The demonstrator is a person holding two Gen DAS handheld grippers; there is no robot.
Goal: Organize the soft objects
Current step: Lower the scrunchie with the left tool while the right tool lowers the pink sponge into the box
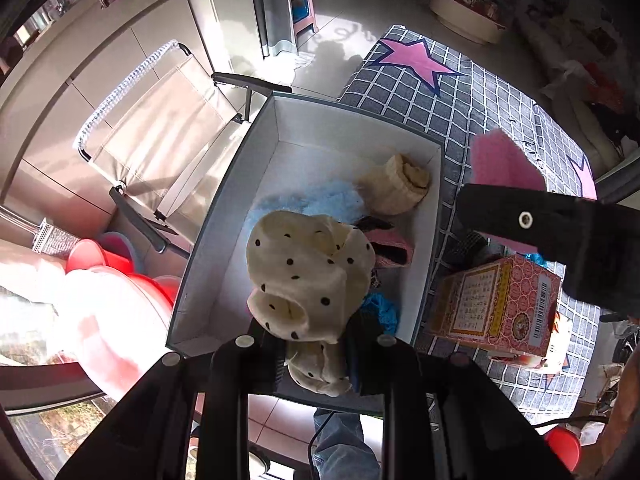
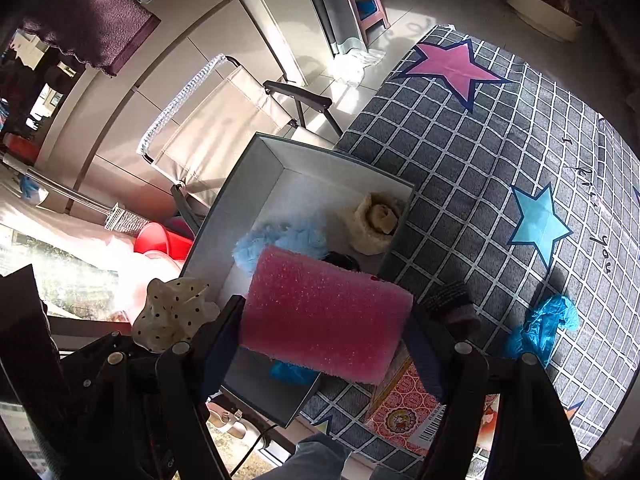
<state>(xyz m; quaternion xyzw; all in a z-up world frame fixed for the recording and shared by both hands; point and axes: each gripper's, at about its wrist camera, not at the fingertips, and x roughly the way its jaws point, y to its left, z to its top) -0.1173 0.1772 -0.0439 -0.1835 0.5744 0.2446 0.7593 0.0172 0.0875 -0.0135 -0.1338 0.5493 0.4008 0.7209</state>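
Note:
My left gripper (image 1: 316, 364) is shut on a cream cloth with black dots (image 1: 308, 276) and holds it over the near end of an open grey box (image 1: 224, 208). My right gripper (image 2: 324, 332) is shut on a pink sponge block (image 2: 324, 316) and holds it above the same box (image 2: 236, 200). Inside the box lie a fluffy light-blue item (image 2: 276, 240), a rolled cream sock (image 2: 372, 220), a pink and black item (image 1: 390, 246) and a blue knitted piece (image 1: 382, 310). The dotted cloth also shows in the right wrist view (image 2: 172, 312), at the left.
The box sits at the edge of a grey checked bed cover with stars (image 2: 500, 160). A blue glove (image 2: 540, 328), a rolled dark sock (image 2: 452, 300) and a red patterned carton (image 1: 496, 300) lie on the cover. A folding chair (image 1: 168, 120) and red basins (image 1: 120, 268) stand beyond the box.

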